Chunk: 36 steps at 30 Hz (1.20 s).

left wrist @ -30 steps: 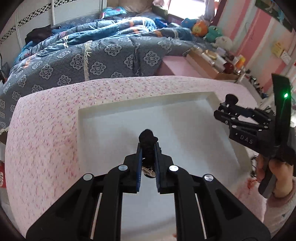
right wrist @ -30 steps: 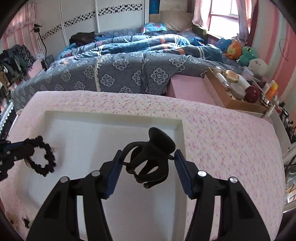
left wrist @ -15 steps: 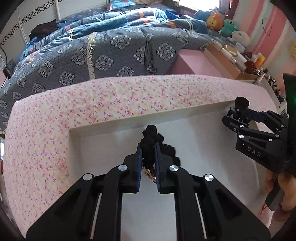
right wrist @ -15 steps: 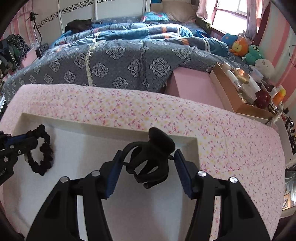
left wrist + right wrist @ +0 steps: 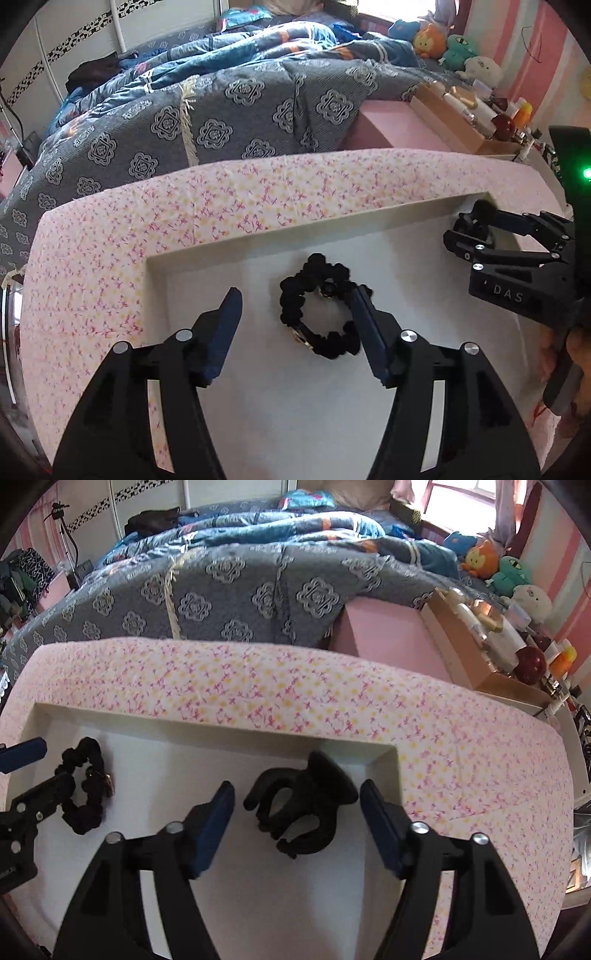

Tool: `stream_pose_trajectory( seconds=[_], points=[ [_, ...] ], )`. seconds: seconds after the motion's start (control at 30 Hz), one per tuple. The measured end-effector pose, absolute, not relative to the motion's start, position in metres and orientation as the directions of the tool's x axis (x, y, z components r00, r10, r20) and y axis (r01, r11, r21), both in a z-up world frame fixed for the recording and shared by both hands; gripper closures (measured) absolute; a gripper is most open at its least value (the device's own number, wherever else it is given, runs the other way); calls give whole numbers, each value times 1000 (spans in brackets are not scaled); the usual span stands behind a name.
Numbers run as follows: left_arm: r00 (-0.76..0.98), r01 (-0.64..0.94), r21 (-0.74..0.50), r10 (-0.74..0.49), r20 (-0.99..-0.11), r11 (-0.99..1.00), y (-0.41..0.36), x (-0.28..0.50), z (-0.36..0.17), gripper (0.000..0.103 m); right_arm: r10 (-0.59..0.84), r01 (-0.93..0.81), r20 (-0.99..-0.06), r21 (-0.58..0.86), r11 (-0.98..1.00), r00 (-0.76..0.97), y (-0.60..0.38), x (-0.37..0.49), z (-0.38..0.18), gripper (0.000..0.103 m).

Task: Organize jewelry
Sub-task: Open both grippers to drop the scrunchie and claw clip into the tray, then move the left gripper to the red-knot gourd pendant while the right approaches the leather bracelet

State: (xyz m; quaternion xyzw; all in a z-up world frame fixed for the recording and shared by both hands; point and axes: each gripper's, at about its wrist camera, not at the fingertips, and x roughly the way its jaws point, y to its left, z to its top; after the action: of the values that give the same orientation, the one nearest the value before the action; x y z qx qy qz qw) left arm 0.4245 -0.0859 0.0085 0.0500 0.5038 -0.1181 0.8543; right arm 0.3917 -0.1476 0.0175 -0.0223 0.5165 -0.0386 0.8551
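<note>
Scrunchie (image 5: 317, 306) and hair clip (image 5: 303, 805) both lie in the white tray (image 5: 207, 251), and each one sits between the two blue pads of a tool. The black scrunchie is a puffy ring with a small gold bit on it, and it lies flat on the tray floor near the far left corner. The left gripper (image 5: 295, 317) has just been opening its jaws, and now they stand wide. The scrunchie lies between them, closer to the right pad, and I cannot tell if it touches that pad. The black hair clip lies on the tray floor near the far right corner, with its curved teeth pointing to the left. The right gripper (image 5: 297, 808) has also just been opening its jaws. The clip sits between its pads with a gap on the left side, and it is just beside the right pad. Both tools point down at the tray. The tray rests on a pink cloth (image 5: 258, 679) with little pink and yellow flowers. Behind the cloth is a bed with a grey and blue blanket (image 5: 236, 107). Off to the right are a pink box (image 5: 388, 638), a brown box full of bottles (image 5: 476, 646), and some soft toys (image 5: 439, 40). A hand (image 5: 576, 365) shows at the right edge of the left view, holding the right tool.
</note>
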Motion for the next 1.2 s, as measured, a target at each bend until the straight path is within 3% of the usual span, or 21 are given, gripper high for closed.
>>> stream_pose_trajectory(
  seconds=[0.17,0.23,0.7,1.2],
  points=[
    [522,247,-35,-163,-837,968,-79,403,40,15,-59,39,-862,-46,998,504,-152,375,45,32],
    [537,251,-40,-174,-825,967,-77,393,52,11,-68,39,-849,-56,998,523,-153,364,57,32],
    [577,219,16,-117,-809,976,-44,325,81,7,-159,119,-829,-112,987,536,-191,290,98,32],
    [558,250,-26,-166,-813,968,-39,268,74,7,-174,121,-834,-129,984,524,-208,220,99,31]
  ],
)
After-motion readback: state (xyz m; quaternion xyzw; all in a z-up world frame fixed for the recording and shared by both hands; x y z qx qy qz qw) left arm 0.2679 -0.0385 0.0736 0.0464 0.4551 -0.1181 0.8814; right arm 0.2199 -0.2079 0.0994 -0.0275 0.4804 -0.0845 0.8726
